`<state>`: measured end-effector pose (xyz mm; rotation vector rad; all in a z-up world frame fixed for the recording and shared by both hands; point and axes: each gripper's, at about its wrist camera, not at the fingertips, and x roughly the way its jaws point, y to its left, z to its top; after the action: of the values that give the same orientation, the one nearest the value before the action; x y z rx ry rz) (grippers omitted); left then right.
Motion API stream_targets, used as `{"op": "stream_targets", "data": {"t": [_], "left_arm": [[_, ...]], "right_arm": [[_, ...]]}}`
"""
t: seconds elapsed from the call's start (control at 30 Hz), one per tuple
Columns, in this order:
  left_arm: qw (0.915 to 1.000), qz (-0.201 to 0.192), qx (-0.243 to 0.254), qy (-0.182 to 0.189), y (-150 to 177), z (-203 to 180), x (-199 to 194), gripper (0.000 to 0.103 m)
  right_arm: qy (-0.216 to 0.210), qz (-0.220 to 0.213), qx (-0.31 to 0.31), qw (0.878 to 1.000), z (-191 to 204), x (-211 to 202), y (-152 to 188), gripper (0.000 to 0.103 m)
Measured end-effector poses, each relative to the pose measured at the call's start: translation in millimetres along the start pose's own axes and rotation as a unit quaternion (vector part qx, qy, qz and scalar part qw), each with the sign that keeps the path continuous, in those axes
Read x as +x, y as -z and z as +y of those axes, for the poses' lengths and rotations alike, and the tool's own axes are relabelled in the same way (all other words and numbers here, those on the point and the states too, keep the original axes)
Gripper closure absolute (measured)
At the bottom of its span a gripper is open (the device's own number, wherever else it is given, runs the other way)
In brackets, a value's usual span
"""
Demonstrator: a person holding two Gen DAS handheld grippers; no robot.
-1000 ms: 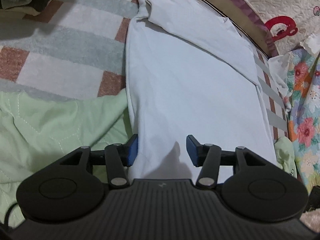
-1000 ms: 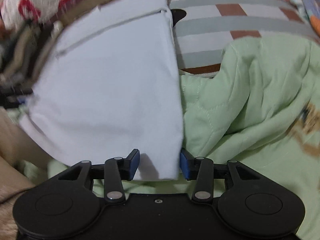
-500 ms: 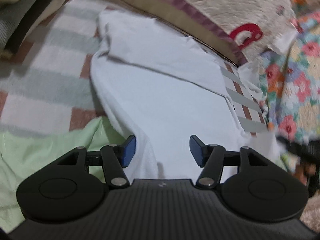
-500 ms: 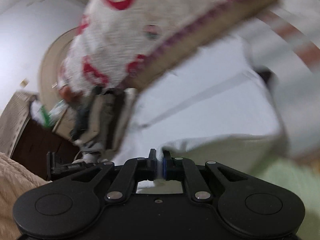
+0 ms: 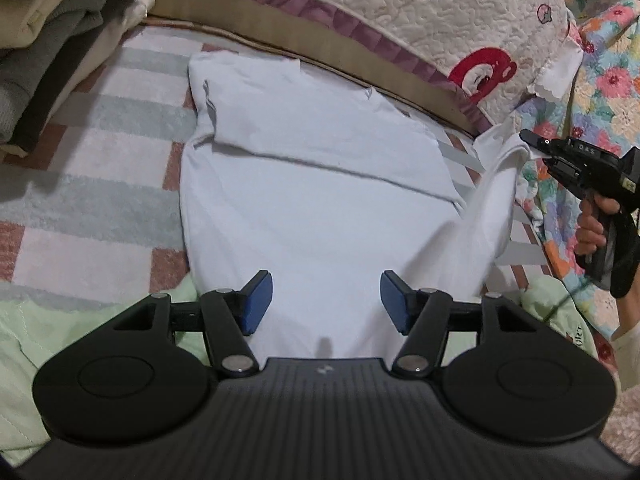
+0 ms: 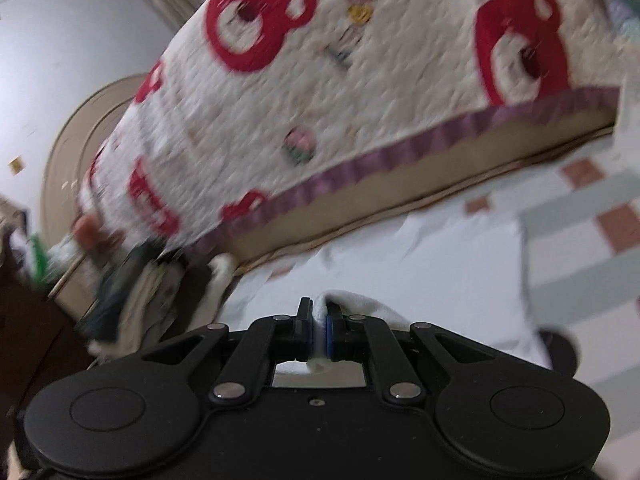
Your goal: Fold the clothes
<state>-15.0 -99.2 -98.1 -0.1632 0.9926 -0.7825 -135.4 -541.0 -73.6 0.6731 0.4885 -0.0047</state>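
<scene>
Left wrist: white cotton T-shirt (image 5: 312,200) lay partly folded on the striped bed sheet (image 5: 92,184), top flap over. Right tongs (image 6: 319,334) clamped its raised side edge; left tongs (image 5: 326,300) apart above hem. Side folds remained.

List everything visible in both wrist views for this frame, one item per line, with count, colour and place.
White cotton T-shirt: 1, white, spread on the rug, right edge lifted.
Checked woven rug: 1, grey, white and terracotta, under the shirt.
Pale green quilted blanket: 1, green, near edge.
Cream quilted bedspread: 1, cream with red motifs, behind.
Stack of folded clothes: 1, grey and cream, far left.
Floral quilt: 1, multicoloured, right.
Left gripper: open over the shirt.
Right gripper: shut on the shirt's edge.
Hand: 1, holding the right gripper's handle.
</scene>
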Motion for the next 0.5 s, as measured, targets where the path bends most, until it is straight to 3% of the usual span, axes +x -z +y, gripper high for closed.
{"op": "stream_targets", "data": {"t": [0.33,0.5], "left_arm": [[0.9987,0.018,0.046,0.009,9.4,-9.3,3.9,0.040],[0.9952,0.023,0.077,0.056,8.0,-26.1,6.4,0.040]], "right_arm": [[0.068,-0.060,-0.010,0.996,-14.3,8.0,-22.2,0.094],[0.074,-0.063,-0.009,0.995,-17.4,5.7,-19.3,0.094]]}}
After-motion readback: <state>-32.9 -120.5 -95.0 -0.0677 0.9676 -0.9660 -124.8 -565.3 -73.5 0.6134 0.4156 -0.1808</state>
